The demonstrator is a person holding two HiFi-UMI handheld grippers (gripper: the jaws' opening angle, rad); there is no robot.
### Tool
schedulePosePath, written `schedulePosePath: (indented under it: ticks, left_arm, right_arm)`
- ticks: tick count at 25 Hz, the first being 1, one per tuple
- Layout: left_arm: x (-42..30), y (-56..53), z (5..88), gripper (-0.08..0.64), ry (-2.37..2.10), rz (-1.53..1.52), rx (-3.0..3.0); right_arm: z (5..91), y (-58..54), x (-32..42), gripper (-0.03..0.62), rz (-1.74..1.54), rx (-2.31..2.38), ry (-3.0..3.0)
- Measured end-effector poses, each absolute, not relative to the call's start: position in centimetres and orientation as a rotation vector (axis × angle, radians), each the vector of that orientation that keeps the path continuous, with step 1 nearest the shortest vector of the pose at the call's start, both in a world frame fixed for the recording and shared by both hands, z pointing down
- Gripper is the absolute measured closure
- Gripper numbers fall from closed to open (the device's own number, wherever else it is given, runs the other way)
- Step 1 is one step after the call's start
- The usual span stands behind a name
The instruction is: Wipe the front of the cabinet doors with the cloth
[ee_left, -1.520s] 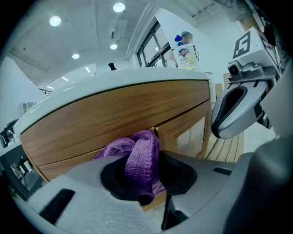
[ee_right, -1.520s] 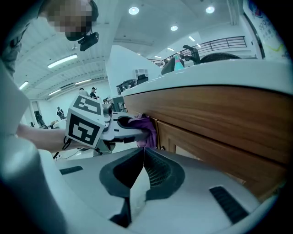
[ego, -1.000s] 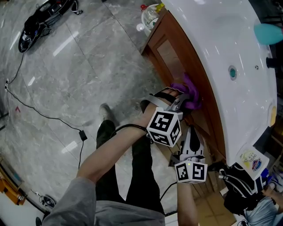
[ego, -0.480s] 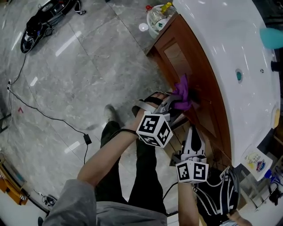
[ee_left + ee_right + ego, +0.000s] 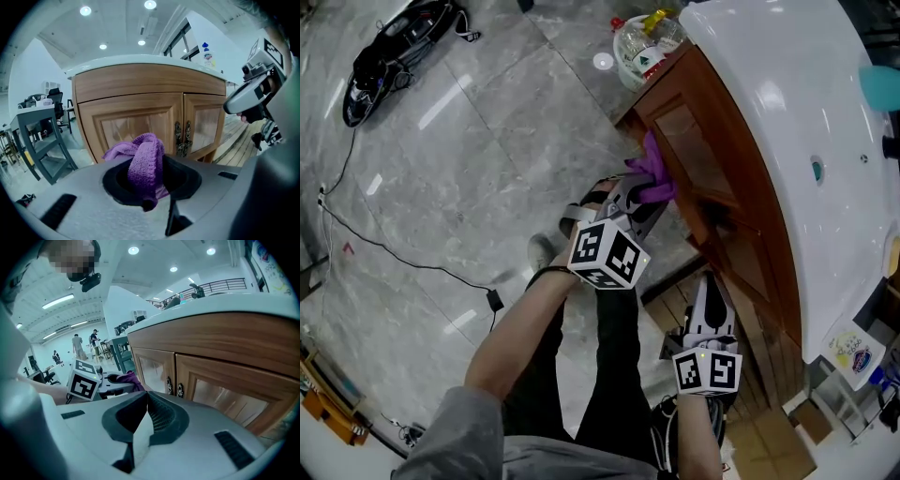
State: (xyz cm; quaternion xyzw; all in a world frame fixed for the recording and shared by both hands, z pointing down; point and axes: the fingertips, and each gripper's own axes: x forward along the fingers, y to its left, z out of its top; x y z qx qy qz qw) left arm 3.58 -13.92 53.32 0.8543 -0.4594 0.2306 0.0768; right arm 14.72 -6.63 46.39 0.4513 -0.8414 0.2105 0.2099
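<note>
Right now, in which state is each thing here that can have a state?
left tool: shut on the purple cloth
purple cloth: bunched up, sticking out between the jaws
right tool: shut, nothing in it
cabinet doors: both closed

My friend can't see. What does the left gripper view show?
The left gripper is shut on a bunched purple cloth, held up in front of a wooden cabinet. The cabinet has two doors with dark metal handles where they meet, and a white top.

knitted purple cloth (image 5: 145,161), glossy wooden cabinet doors (image 5: 154,124), polished stone floor (image 5: 469,169)
</note>
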Motion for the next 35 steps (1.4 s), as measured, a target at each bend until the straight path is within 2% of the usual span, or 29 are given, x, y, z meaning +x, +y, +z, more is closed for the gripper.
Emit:
schedulePosePath:
  ticks: [19,35]
  left_arm:
    - [-3.7,-22.3,55.6,0.460,-1.498,0.784,2.567]
    - [-4.2,-25.0,56.6,0.459,-1.424,0.878,2.660]
  right_arm:
    - [48.3,-8.6,12.6,0.581,0.609,1.374,-2.281]
    - [49.8,-9.1,13.8,0.581,0.627,1.447,-2.249]
